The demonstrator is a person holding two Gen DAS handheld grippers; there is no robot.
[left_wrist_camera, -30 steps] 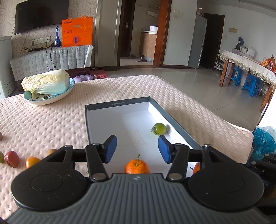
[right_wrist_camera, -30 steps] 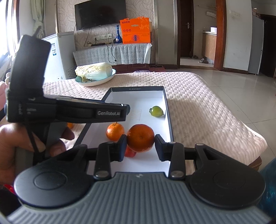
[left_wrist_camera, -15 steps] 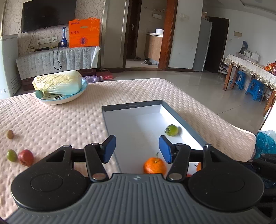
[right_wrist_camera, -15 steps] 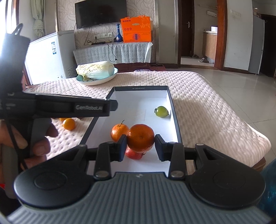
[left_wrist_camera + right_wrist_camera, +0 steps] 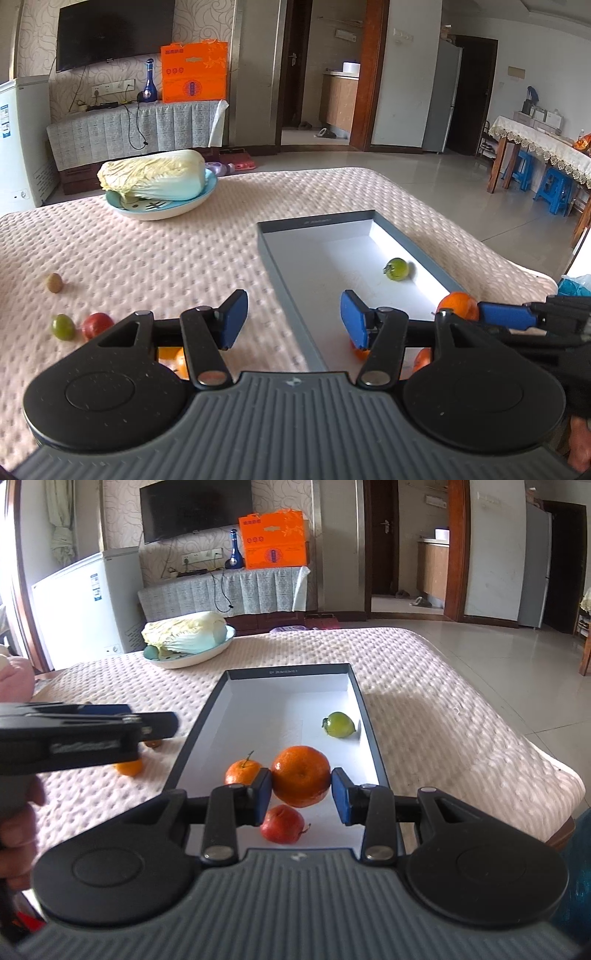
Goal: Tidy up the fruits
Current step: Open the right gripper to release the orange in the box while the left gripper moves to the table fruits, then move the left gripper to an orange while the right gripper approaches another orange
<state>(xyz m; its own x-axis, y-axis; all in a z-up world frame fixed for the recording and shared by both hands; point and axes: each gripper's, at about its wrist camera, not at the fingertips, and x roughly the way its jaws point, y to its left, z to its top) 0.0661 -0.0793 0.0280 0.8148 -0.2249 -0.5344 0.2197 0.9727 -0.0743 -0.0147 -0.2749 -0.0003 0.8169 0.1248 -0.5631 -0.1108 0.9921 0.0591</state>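
Right tongs [image 5: 301, 792] clamped on mandarin [image 5: 300, 775] over tray [image 5: 364, 709]; left tongs [image 5: 293, 319] apart, empty, straddling tray's left wall.

Right gripper [image 5: 301, 794] clamped on an orange [image 5: 301, 775] above the tray [image 5: 365, 716].
Inside lay a smaller orange [image 5: 242, 771], a red fruit [image 5: 282, 824] and a green fruit [image 5: 338, 724].
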